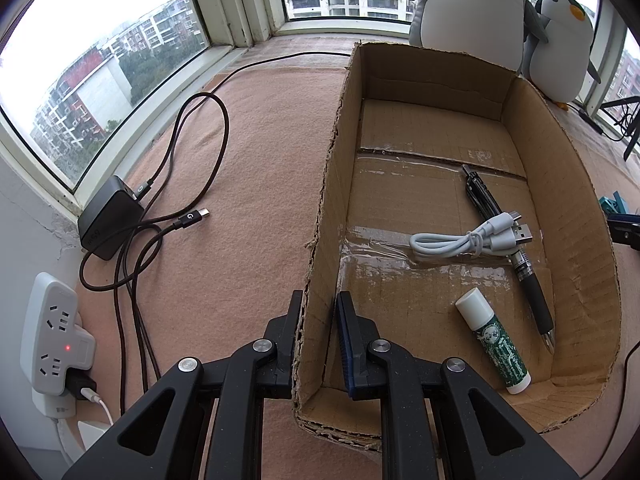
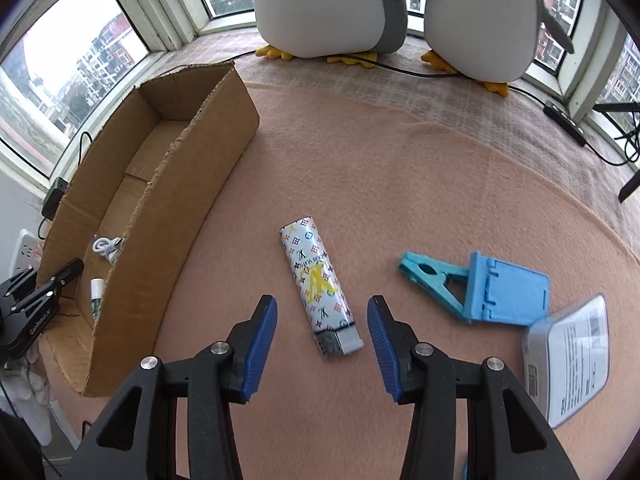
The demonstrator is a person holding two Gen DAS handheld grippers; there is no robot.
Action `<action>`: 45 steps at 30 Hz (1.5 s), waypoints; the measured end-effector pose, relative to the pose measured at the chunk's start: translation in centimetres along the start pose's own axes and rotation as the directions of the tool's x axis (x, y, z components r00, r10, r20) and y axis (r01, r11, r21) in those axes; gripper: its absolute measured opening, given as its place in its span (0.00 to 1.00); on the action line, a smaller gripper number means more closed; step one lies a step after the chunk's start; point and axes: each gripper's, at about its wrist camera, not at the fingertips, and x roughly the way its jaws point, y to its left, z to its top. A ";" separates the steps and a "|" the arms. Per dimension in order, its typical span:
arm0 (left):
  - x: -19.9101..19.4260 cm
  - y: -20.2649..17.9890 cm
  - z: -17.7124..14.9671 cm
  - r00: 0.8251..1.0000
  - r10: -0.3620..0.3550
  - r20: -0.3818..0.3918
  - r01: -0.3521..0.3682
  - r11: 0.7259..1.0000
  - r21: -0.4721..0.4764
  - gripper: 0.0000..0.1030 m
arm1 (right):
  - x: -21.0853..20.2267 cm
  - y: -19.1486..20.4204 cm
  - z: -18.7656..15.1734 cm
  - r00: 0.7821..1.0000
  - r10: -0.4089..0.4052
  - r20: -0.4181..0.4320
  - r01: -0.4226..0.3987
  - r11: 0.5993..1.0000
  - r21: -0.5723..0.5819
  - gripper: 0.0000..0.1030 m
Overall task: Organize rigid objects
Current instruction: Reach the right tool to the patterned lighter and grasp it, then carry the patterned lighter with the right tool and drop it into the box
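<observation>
Two grippers | left gripper (image 1: 318,312): clamped on cardboard box (image 1: 576,184) near-left wall, steadying | right gripper (image 2: 322,312): jaws apart, straddling lighter (image 2: 318,284) | centre pads on body, close squarely.

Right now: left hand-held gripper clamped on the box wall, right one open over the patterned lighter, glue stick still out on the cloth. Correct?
One error: the glue stick is already inside the cardboard box, beside the pen, as the left wrist view shows. The rest holds: left hand-held gripper clamped on the box wall, right hand-held gripper open over the patterned lighter.
</observation>
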 end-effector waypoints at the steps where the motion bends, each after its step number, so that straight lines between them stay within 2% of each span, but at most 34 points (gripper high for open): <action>1: 0.0 0.0 0.0 1.000 0.000 0.000 0.000 1.000 0.000 0.16 | 0.2 0.1 0.1 1.000 -0.003 -0.005 0.003 1.000 -0.005 0.37; 10: 0.0 0.0 0.0 1.000 0.000 0.000 0.000 1.000 -0.001 0.16 | 1.5 1.0 1.0 0.998 -0.049 -0.027 0.047 0.998 -0.042 0.25; 22: 0.0 0.1 0.0 1.000 0.006 -0.003 -0.006 1.000 0.000 0.16 | 1.4 1.8 0.5 0.997 -0.077 -0.031 0.075 0.995 -0.069 0.20; 36: 0.0 0.1 0.0 1.000 0.006 -0.003 -0.006 1.000 -0.001 0.16 | -2.0 1.3 0.0 0.999 -0.023 0.039 0.023 1.000 -0.001 0.20; 45: 0.0 0.0 0.1 1.000 0.006 -0.003 -0.006 1.000 -0.005 0.16 | -5.0 5.2 1.5 0.992 0.048 0.113 -0.043 0.998 -0.045 0.20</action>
